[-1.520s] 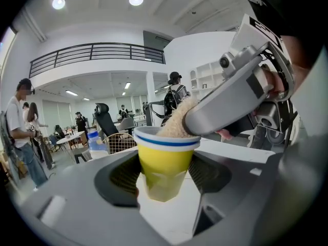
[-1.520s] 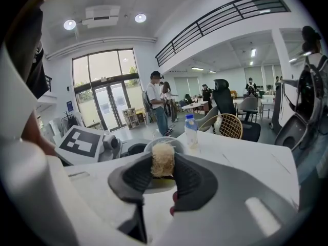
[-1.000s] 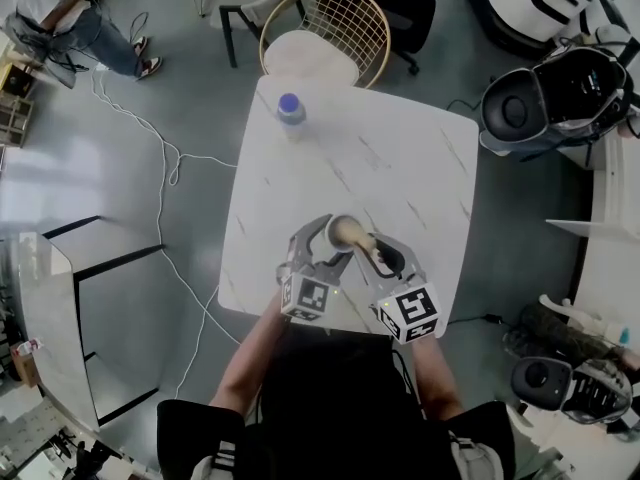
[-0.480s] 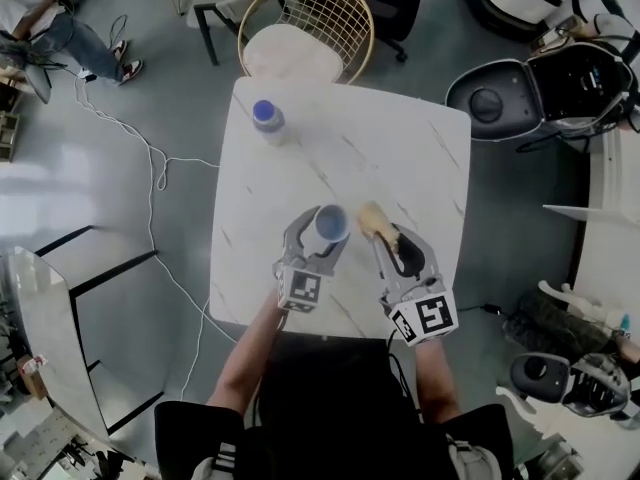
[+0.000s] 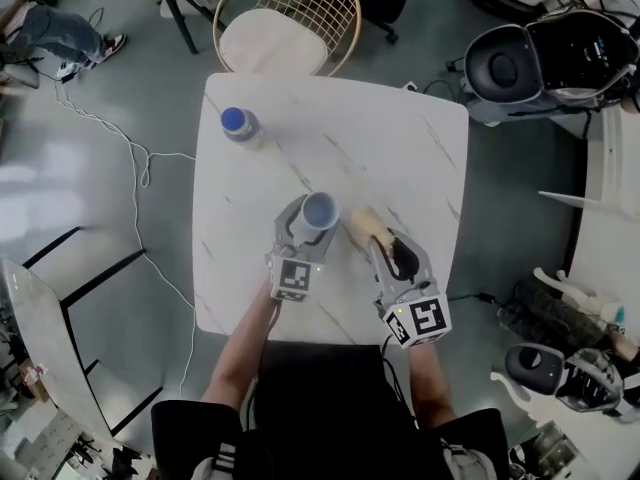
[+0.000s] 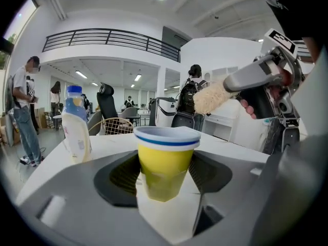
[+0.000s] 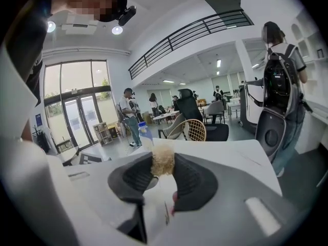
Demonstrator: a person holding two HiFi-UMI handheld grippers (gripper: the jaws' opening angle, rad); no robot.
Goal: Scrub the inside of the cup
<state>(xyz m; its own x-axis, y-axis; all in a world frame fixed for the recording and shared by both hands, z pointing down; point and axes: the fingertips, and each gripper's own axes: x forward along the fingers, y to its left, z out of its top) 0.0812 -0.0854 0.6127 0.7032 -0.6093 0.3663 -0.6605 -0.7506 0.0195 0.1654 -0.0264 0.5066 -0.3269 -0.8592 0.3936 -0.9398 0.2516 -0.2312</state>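
- The left gripper (image 5: 312,220) is clamped on the cup (image 6: 166,162). Its jaws stand wide, and one dark pad presses each yellow side.
- The cup sits upright between those jaws with its mouth up. It has a white rim with a blue stripe under it.
- I cannot tell whether the cup's base rests on the surface (image 5: 400,148) or hangs just above it.
- The right gripper (image 5: 388,250) is closed on the brush (image 7: 163,160). The handle runs back between the jaws, and the pale fluffy head sticks out past the fingertips.
- The brush head is outside the cup, just to the right of the left gripper's jaws. In the left gripper view it sits higher than the cup's rim. It does not touch the cup.
- The two grippers lie side by side, close together, over the near half of the white marbled surface. Both point away from the person.
- A bottle (image 5: 236,124) stands upright ahead of the left gripper and off to its left, well apart from the cup. It is white with a blue cap.
- Farther ahead of both grippers, past the far edge of the surface, stands a chair (image 5: 265,48) with a wire back and a pale seat.
- Left of the left gripper, off the surface, a white cable (image 5: 150,168) trails over the grey floor.
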